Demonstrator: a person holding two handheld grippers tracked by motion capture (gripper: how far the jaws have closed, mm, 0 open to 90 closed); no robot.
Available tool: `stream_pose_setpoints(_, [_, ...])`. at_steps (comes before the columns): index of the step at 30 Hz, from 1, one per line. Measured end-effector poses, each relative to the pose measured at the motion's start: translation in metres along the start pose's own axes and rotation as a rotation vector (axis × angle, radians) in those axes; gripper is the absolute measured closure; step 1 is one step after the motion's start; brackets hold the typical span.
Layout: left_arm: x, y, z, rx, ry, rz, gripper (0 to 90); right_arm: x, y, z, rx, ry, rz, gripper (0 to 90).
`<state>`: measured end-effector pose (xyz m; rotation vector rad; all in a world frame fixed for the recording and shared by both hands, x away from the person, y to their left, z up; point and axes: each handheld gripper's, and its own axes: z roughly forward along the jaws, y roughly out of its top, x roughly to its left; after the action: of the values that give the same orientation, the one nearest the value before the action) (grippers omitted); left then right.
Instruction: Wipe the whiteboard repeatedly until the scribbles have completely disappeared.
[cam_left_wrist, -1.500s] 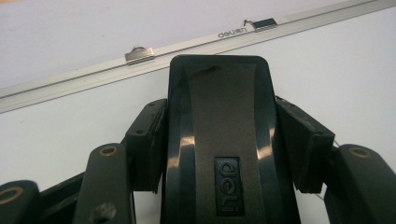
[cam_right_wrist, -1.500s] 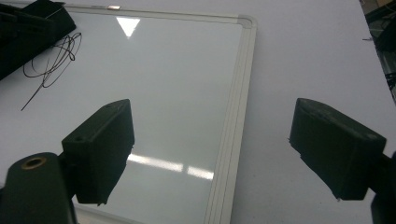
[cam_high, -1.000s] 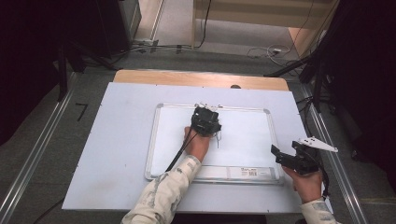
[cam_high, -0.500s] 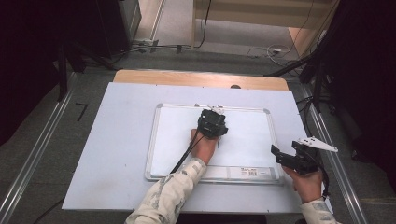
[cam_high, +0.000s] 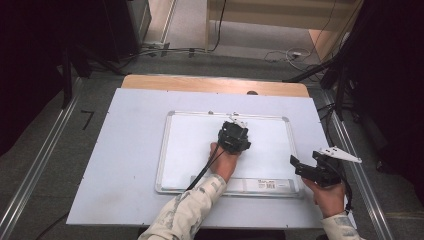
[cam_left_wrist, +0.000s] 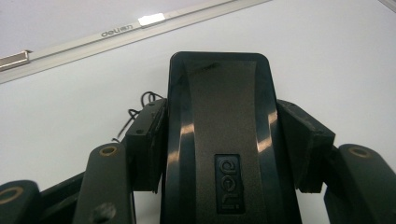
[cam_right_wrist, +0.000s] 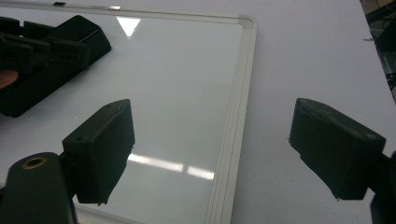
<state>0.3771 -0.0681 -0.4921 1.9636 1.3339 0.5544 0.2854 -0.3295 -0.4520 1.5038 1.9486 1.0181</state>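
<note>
Between the left gripper's (cam_left_wrist: 219, 154) matt black pads sits a glossy black plastic eraser (cam_left_wrist: 219, 121). Beneath it the whiteboard (cam_right_wrist: 187, 93) looks smooth and shiny, with a pale metal-looking frame.

One whiteboard (cam_high: 190, 145) laid on one surface (cam_high: 125, 150), one black eraser (cam_left_wrist: 219, 140) clamped on the board, two grippers counted, left gripper (cam_high: 234, 136) and right gripper (cam_high: 300, 167), two hands seen, a few dark pen marks (cam_left_wrist: 140, 105) left beside the eraser
</note>
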Motion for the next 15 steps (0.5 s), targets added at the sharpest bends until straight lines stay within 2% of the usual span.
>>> stream_pose_setpoints(7, [-0.0066,-0.0027,-0.0027,0.003,-0.009,0.014,40.8,0.0002,0.0000,0.0004,0.000,0.000,-0.004,12.7])
stream_pose_setpoints(11, [-0.0039,-0.0035,-0.0036,0.003,-0.017,0.024,40.7,0.0000,-0.0004,-0.0002,0.001,-0.001,-0.003,12.7])
stream_pose_setpoints(15, [0.0022,-0.0036,-0.0040,0.003,-0.008,0.021,40.9,-0.0010,-0.0014,-0.0015,0.000,-0.002,0.001,12.7])
